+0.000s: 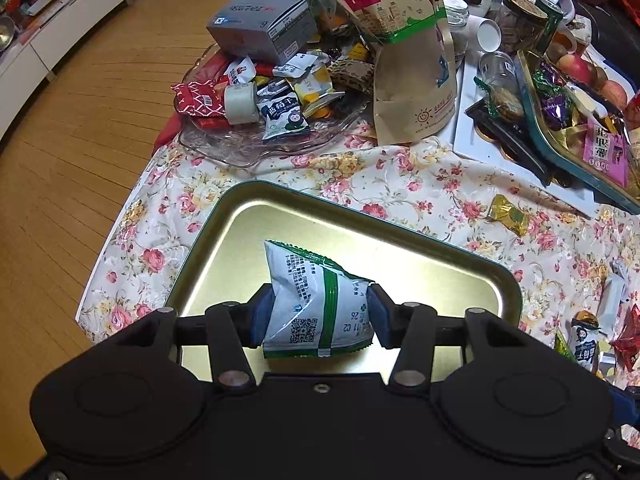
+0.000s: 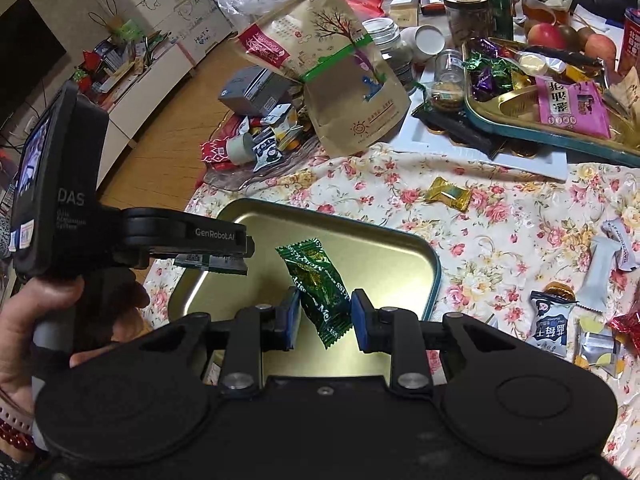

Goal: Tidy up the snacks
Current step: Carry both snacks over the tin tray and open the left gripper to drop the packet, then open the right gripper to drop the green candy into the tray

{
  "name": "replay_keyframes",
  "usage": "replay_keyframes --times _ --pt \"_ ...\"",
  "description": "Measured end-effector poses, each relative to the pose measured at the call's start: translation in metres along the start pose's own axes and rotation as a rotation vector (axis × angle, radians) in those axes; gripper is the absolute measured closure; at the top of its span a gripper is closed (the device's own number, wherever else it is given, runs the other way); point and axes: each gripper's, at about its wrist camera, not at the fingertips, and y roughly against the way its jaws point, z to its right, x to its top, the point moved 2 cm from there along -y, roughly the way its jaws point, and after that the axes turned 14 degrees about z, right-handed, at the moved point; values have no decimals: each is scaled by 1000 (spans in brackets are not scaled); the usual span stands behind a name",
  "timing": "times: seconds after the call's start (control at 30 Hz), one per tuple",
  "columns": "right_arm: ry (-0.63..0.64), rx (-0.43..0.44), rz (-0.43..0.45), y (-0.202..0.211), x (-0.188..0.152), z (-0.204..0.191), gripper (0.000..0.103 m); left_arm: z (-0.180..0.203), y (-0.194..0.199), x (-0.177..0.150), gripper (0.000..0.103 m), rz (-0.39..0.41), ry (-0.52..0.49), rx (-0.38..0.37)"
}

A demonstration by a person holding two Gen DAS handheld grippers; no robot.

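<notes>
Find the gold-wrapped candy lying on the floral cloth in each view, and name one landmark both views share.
Left wrist: gold candy at right of centre, on the cloth beyond the tin tray's far right corner.
Right wrist: gold candy above centre, beyond the tray, near the white board.
Shared landmark: the tall brown paper bag.

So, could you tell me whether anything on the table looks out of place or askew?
Yes. The tall brown paper snack bag leans sideways over the glass dish, which is heaped with packets and topped by a grey box. Loose sweets, like the gold candy, lie scattered on the floral tablecloth outside any tray.
</notes>
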Motion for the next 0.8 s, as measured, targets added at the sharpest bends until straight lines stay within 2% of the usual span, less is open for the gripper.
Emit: replay_keyframes --times 0.4,0.8 --pt "-30 11 9 0 3 0 70 -4 2 -1 45 -8 13 2" --pt "-34 -51 -15 -5 1 10 66 5 3 -3 45 -6 -19 -4"
